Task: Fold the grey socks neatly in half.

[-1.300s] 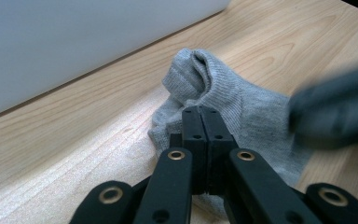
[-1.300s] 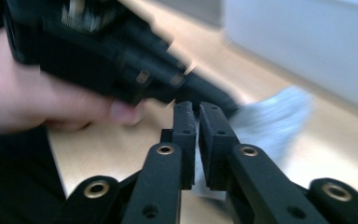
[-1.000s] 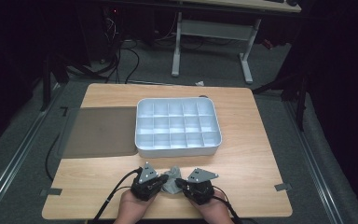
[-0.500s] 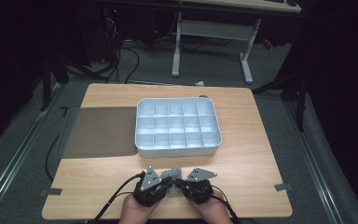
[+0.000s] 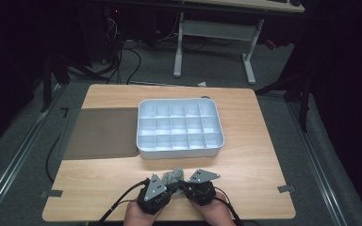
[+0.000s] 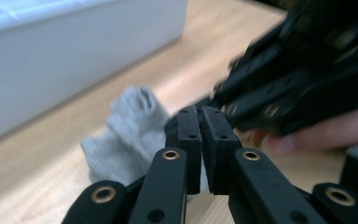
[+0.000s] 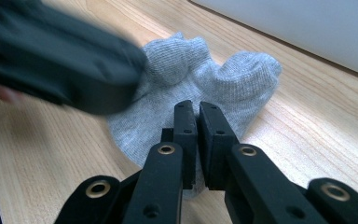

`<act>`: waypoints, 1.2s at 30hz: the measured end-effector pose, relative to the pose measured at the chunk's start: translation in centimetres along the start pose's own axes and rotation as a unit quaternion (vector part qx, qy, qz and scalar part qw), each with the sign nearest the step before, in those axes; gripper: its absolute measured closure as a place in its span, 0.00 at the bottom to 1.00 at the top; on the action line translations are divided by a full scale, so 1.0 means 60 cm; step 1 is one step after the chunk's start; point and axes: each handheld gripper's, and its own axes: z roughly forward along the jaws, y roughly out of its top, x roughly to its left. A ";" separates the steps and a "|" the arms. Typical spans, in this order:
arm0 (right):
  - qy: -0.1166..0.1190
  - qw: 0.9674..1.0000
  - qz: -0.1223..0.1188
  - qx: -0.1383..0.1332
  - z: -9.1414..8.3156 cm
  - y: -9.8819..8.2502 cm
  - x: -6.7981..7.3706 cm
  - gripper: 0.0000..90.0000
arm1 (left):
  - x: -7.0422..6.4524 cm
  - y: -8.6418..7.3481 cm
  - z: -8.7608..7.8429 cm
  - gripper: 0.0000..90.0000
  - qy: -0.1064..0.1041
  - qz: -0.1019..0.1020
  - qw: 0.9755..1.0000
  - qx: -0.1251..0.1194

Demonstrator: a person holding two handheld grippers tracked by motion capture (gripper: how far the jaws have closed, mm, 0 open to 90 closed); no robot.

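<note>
Up top, the high view shows a small grey sock (image 5: 173,176) on the wooden table (image 5: 254,160), at 6 o'clock from the white compartment tray (image 5: 179,128), between both grippers. Left gripper view: the left gripper (image 6: 199,115) has just been closing and looks clenched on the sock's edge. Right gripper view: the right gripper (image 7: 197,111) pinches its hem. The sock looks soft, light and limp, so opposite edges seem the best holds.

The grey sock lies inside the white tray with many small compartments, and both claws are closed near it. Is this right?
Not quite. The grey sock lies on the wooden table, in front of the white tray, not inside it; the high view shows this. The rest holds: the left claw and the right claw are both closed at the sock.
</note>
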 end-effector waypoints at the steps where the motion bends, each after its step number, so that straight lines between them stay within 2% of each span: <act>1: 0.001 1.000 0.002 -0.001 0.000 0.000 0.000 0.97 | 0.004 -0.003 0.005 0.97 0.007 0.002 1.000 0.009; 4: 0.001 1.000 0.004 -0.002 0.000 0.000 -0.001 0.97 | 0.020 -0.011 0.011 0.97 0.019 -0.012 0.999 0.032; 8: 0.003 1.000 0.001 -0.002 0.000 -0.001 -0.003 0.97 | 0.031 -0.013 0.009 0.97 0.033 -0.017 0.999 0.040; 13: 0.002 1.000 0.003 -0.003 -0.001 -0.001 -0.003 0.97 | 0.033 -0.014 0.010 0.98 0.034 -0.020 0.998 0.042; 15: -0.003 1.000 0.006 -0.006 -0.005 0.000 0.000 0.91 | 0.033 -0.014 0.010 0.97 0.033 -0.022 0.998 0.043; 17: -0.009 0.999 0.009 -0.030 -0.018 0.003 0.005 0.83 | 0.034 -0.014 0.011 0.97 0.032 -0.024 0.998 0.043; 19: -0.016 0.999 0.022 -0.044 -0.027 0.005 0.007 0.75 | 0.035 -0.014 0.011 0.97 0.030 -0.025 0.998 0.044; 20: -0.023 0.998 0.029 -0.041 -0.028 0.006 0.006 0.71 | 0.035 -0.014 0.011 0.97 0.029 -0.026 0.998 0.045; 23: -0.020 0.998 0.063 -0.025 -0.018 0.001 -0.001 0.62 | 0.036 -0.014 0.011 0.97 0.030 -0.027 0.998 0.044; 26: -0.020 0.997 0.079 -0.004 -0.006 -0.003 -0.006 0.58 | 0.035 -0.014 0.011 0.97 0.030 -0.026 0.998 0.045; 28: -0.014 0.996 0.090 0.009 0.000 -0.004 -0.009 0.59 | 0.035 -0.014 0.011 0.97 0.031 -0.028 0.998 0.044; 30: -0.012 0.996 0.091 0.009 0.001 -0.003 -0.008 0.63 | 0.036 -0.015 0.010 0.97 0.031 -0.030 0.998 0.044; 33: -0.007 0.996 0.091 0.010 0.004 -0.002 -0.007 0.72 | 0.036 -0.015 0.010 0.96 0.034 -0.031 0.998 0.044; 36: 0.009 0.995 0.098 0.010 0.005 -0.001 -0.009 0.84 | 0.034 -0.015 0.010 0.96 0.035 -0.029 0.998 0.044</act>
